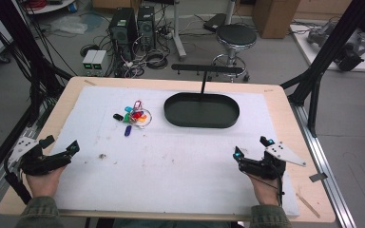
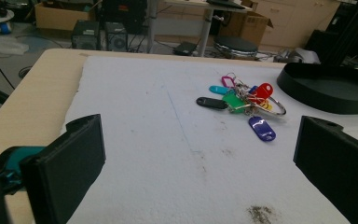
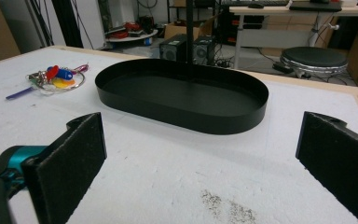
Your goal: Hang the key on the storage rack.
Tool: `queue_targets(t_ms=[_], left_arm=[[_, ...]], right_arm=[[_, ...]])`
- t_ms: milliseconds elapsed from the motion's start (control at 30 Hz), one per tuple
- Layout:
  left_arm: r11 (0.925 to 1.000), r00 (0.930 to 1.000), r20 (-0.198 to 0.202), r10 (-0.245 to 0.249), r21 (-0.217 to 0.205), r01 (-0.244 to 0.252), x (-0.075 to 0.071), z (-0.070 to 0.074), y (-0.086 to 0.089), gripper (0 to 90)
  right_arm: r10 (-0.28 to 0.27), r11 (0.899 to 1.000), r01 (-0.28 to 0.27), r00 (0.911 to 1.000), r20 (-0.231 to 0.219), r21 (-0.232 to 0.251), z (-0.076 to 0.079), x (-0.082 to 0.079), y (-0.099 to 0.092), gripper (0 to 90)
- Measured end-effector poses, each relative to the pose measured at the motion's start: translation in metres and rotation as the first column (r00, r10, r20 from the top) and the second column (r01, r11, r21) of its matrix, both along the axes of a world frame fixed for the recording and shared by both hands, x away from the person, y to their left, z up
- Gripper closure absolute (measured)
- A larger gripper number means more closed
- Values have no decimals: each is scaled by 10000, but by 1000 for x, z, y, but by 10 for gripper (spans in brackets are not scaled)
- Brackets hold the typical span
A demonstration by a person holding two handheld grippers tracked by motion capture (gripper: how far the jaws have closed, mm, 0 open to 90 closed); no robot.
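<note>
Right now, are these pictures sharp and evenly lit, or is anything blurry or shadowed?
High view: even, soft light, faint shadows; the key bunch looks small and a little soft. Left gripper view: keys crisp, while its own black jaws at the bottom edge are soft and featureless. Right gripper view: the black tray shows little inner detail, with a soft shadow under its rim; no strong glare.

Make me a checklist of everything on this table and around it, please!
Surface: white mat on a wooden table, with a few dark smudges.
Job's things: bunch of coloured key tags on a ring, lying left of the black oval tray with its hanger stand.
Clutter: nothing seen.
Grippers: left gripper and right gripper both open, holding nothing, at the near edge.
Cables: tangled on the floor behind.
Surroundings: stool, computer towers, boxes.
</note>
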State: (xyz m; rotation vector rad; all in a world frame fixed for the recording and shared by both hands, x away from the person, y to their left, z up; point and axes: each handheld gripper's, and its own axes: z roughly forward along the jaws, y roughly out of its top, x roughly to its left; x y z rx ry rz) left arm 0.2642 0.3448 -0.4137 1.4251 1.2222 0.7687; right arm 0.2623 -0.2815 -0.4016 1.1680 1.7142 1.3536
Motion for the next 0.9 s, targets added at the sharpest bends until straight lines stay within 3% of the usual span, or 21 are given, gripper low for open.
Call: queue_targets(t_ms=[700,900], left_arm=[[9998,9994,-302,-148,106,151,3,-3,-6,25],[9992,9970,-709,-319,222,335,8,-5,-6,25]], right_arm=[[123,9998,-126,9998,-157,-184,-2,1,4,5],[85,9996,-89,9999,-134,-255,-2,0,4,5]])
